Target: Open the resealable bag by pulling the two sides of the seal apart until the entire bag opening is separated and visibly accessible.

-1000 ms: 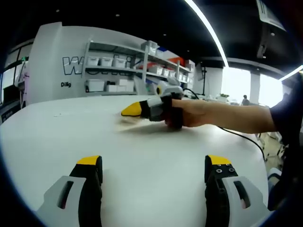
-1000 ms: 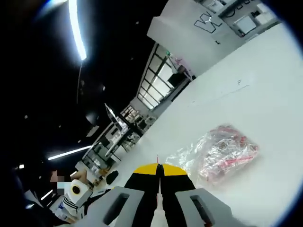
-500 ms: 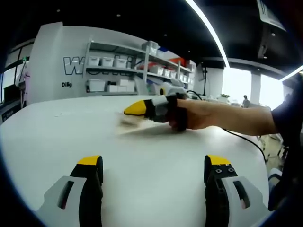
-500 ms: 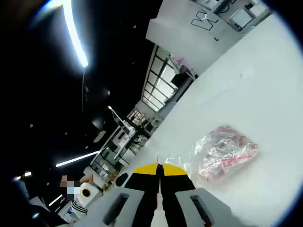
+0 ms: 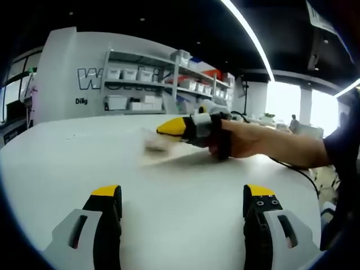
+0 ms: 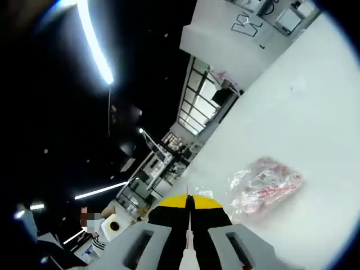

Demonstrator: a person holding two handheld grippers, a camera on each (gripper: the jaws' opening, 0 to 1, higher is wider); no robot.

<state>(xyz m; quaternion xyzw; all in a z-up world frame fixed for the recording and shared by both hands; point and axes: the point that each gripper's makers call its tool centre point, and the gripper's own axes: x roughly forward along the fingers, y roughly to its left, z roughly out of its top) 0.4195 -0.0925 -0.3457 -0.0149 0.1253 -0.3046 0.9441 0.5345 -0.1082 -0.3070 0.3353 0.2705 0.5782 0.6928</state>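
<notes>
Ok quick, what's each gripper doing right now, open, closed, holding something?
Left gripper: open, holding nothing.
Right gripper: shut on the edge of the clear plastic resealable bag.

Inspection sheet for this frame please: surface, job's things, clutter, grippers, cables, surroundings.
Surface: white table, bare around the bag.
Job's things: clear resealable bag with red contents, lying on the table, edge pinched.
Clutter: nothing seen.
Grippers: left hand-held gripper open, short of the bag; right hand-held gripper shut on the bag's edge.
Cables: black cable trailing behind the person's hand.
Surroundings: shelving with bins, ceiling light strips.
</notes>
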